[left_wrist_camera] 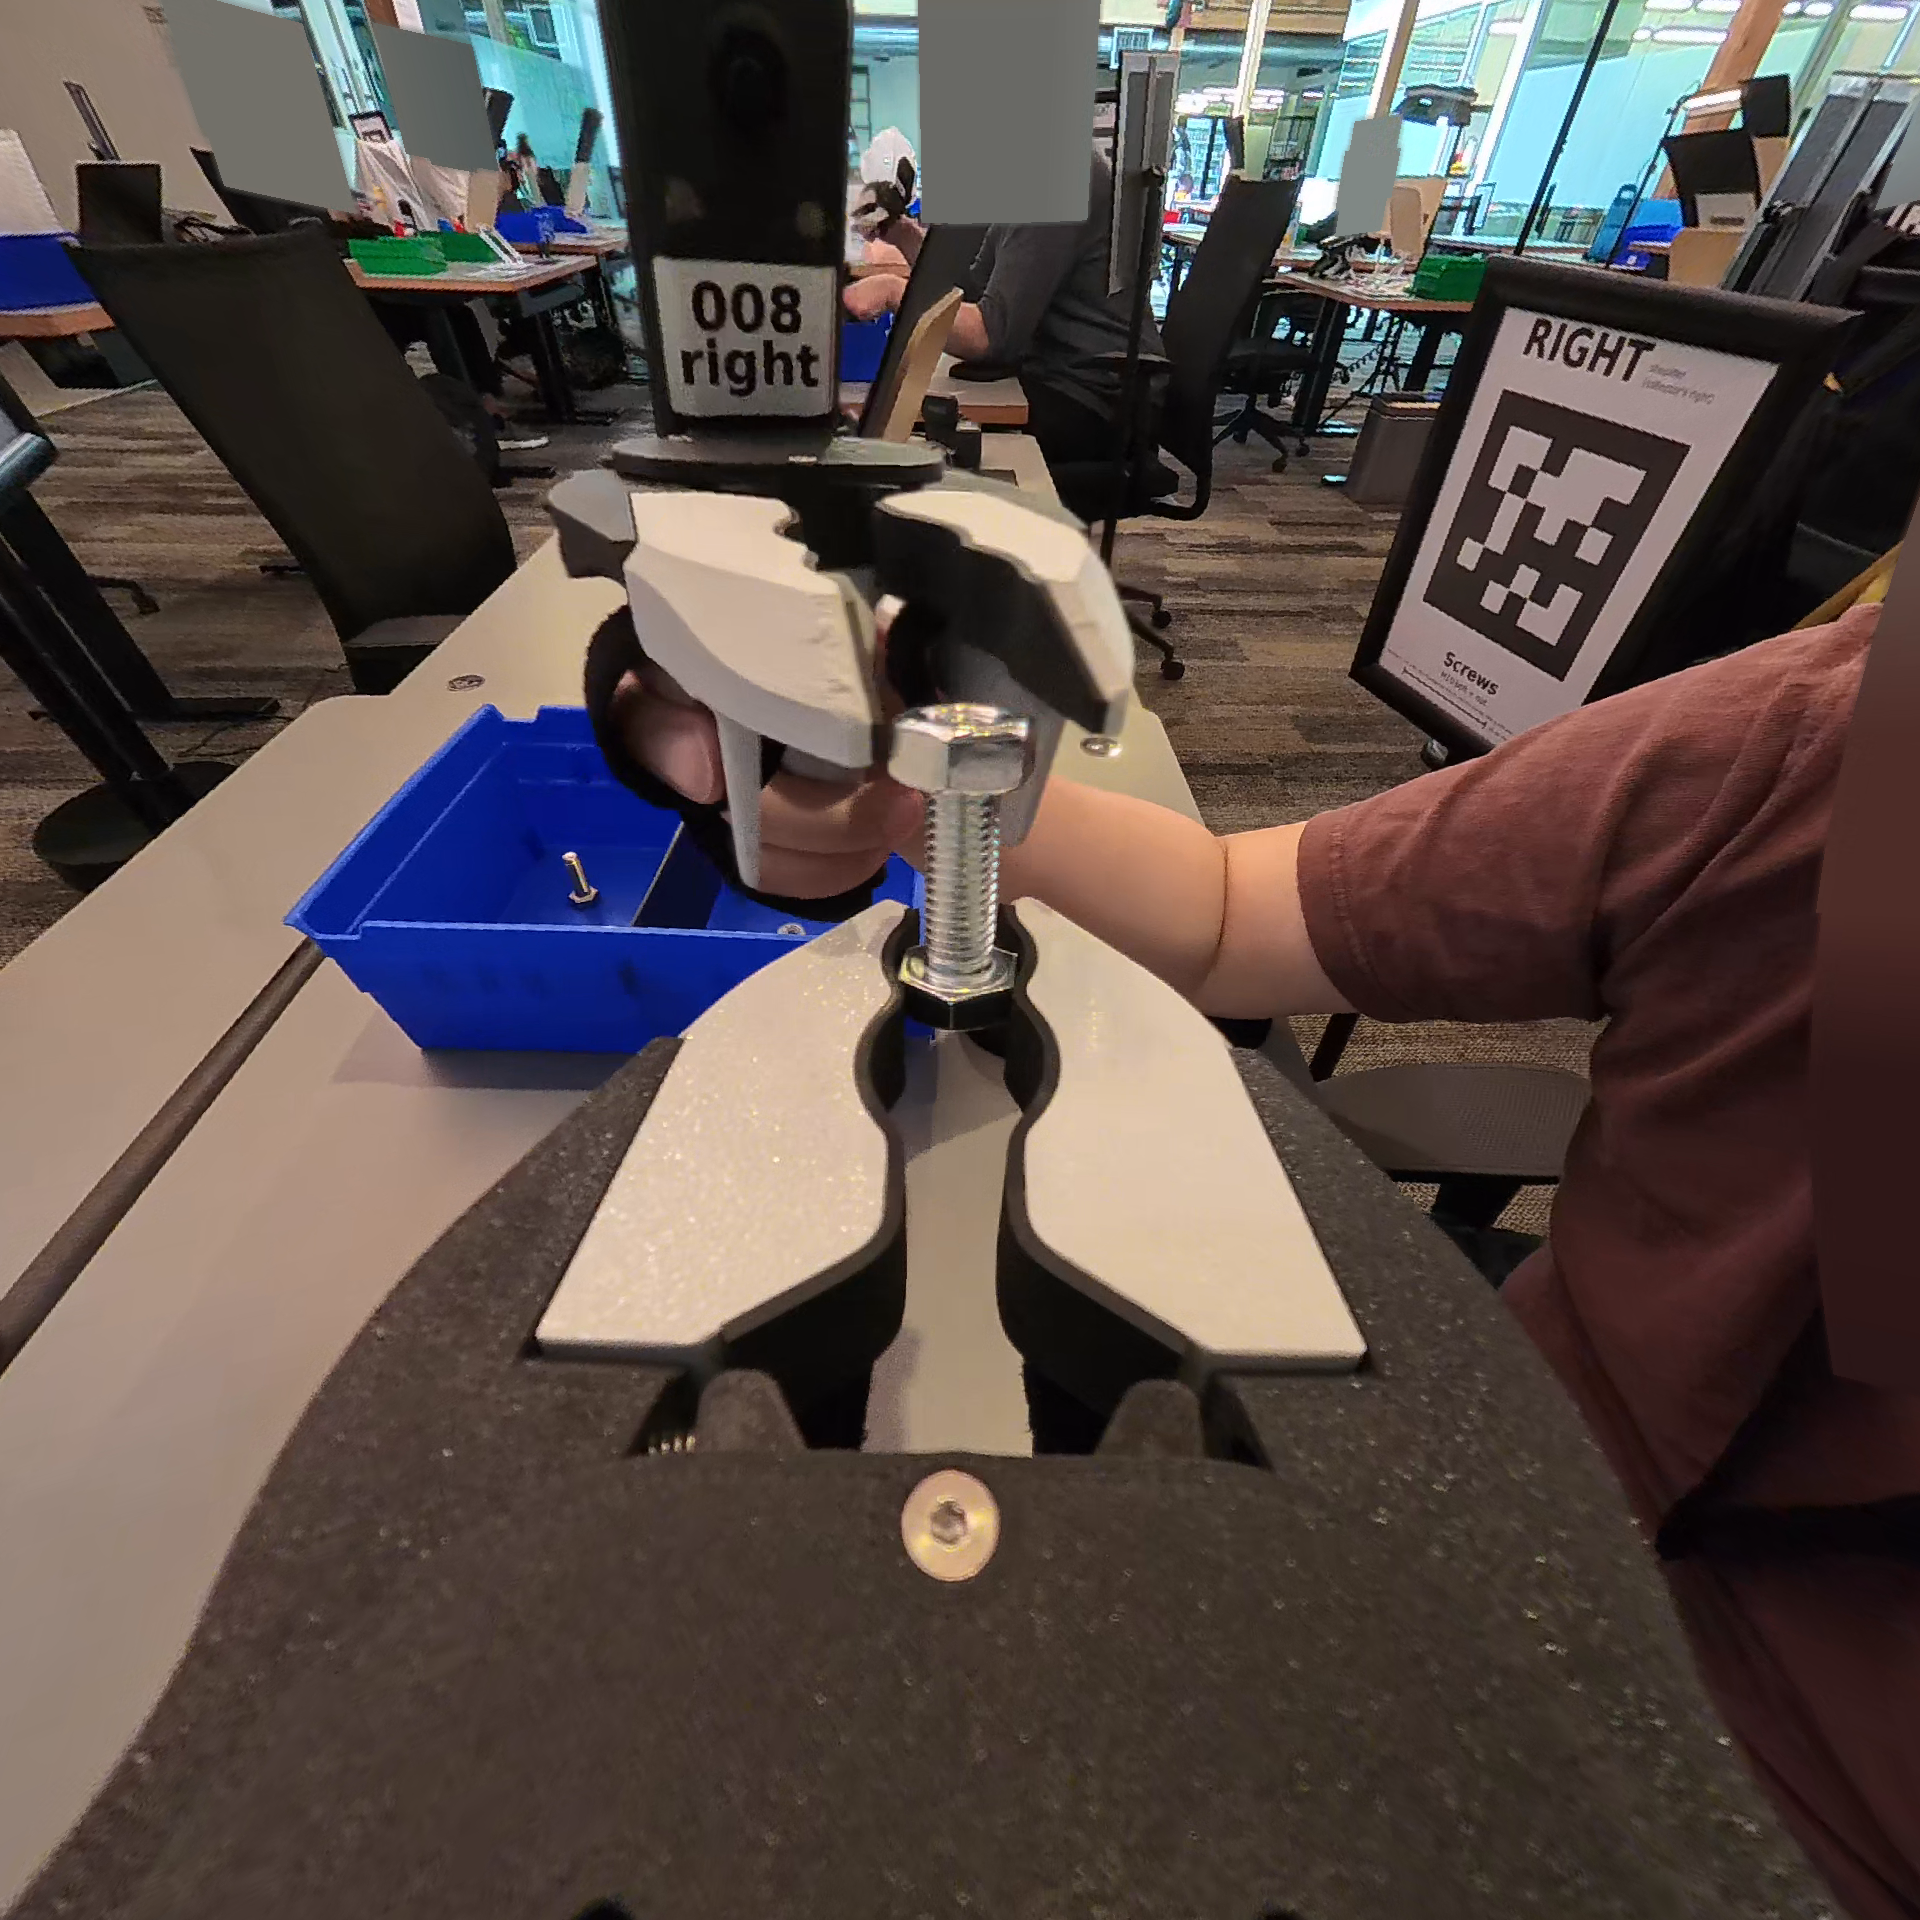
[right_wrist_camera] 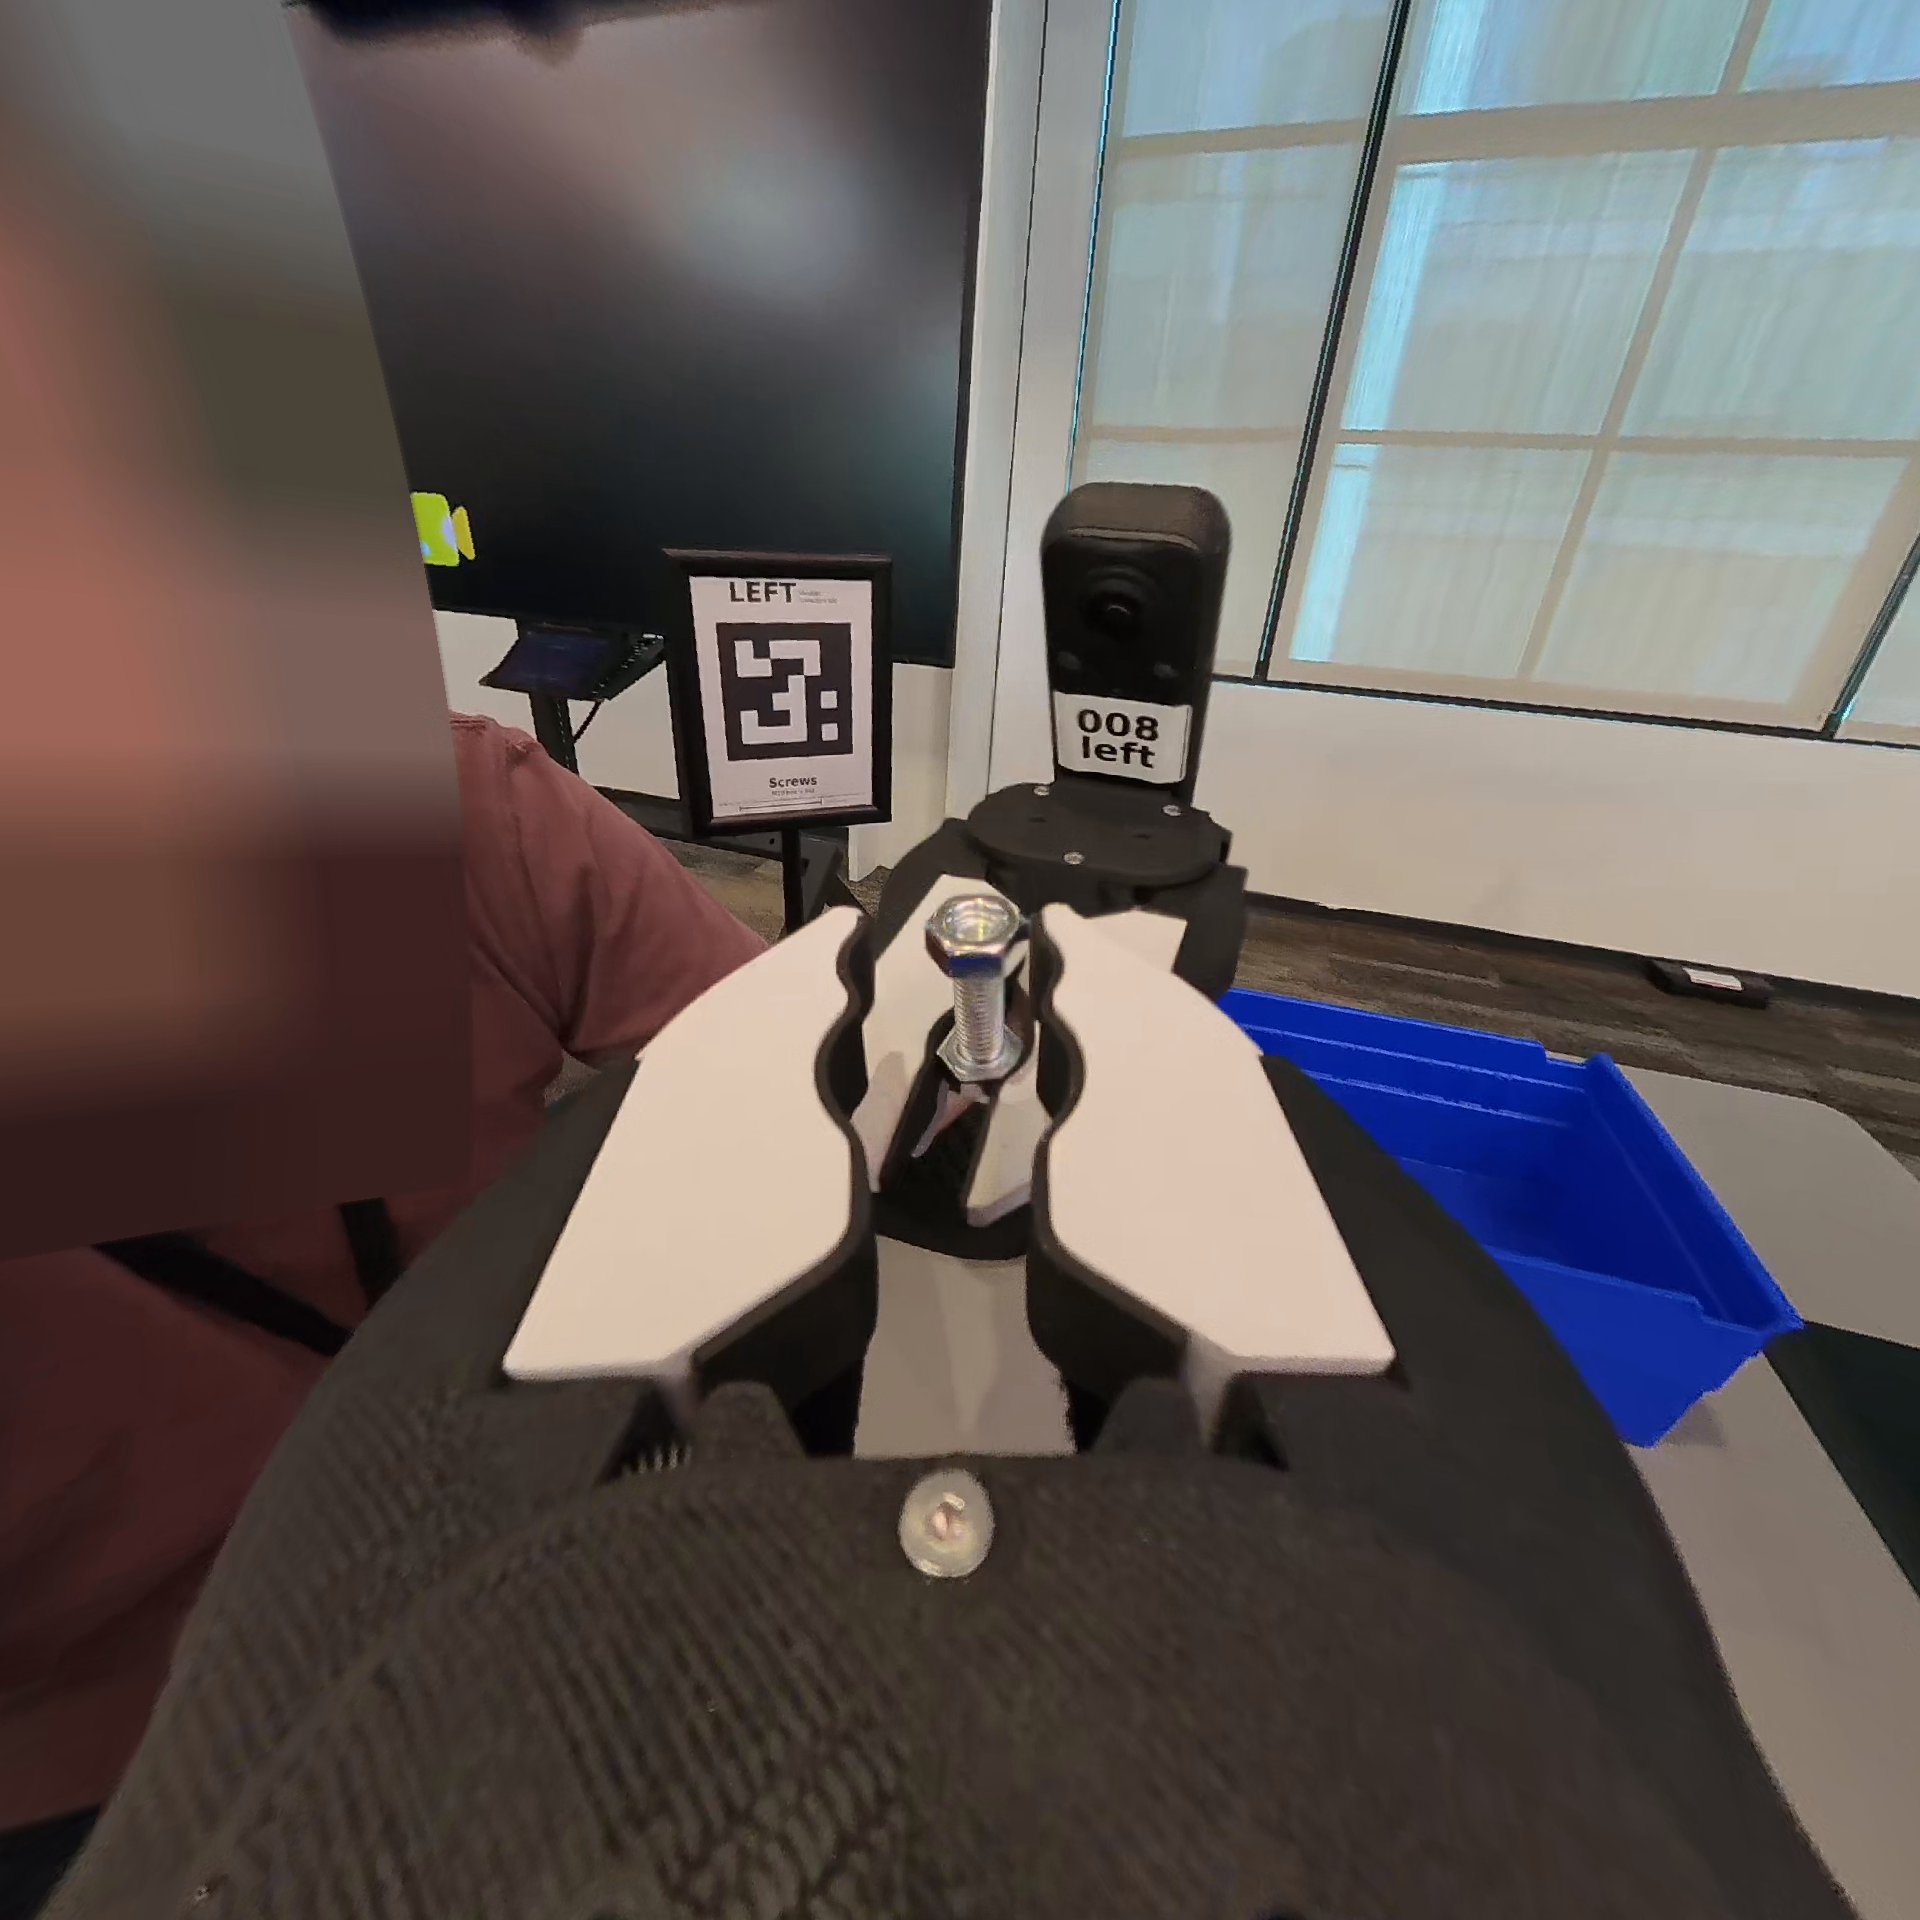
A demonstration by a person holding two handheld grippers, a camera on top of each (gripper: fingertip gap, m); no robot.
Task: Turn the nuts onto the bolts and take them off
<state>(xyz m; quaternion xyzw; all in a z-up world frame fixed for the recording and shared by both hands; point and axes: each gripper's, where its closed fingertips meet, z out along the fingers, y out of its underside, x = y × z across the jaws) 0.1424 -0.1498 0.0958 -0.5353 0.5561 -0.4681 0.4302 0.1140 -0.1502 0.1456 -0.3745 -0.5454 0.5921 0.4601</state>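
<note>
A steel bolt (left_wrist_camera: 961,847) is held upright above the tabletop (left_wrist_camera: 208,1039). The left claw (left_wrist_camera: 961,997) is clamped on its nut (left_wrist_camera: 958,971); the right claw (left_wrist_camera: 940,675) is closed on the hex head. Rigid, smooth metal is judged slippery; the flats are best gripped.

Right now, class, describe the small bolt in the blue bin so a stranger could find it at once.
Find the blue bin on the grey table. On its floor, in the compartment left of the divider, a small bolt stands head down. Unlike the large bolt nearby, it is short and nothing holds it.
</note>
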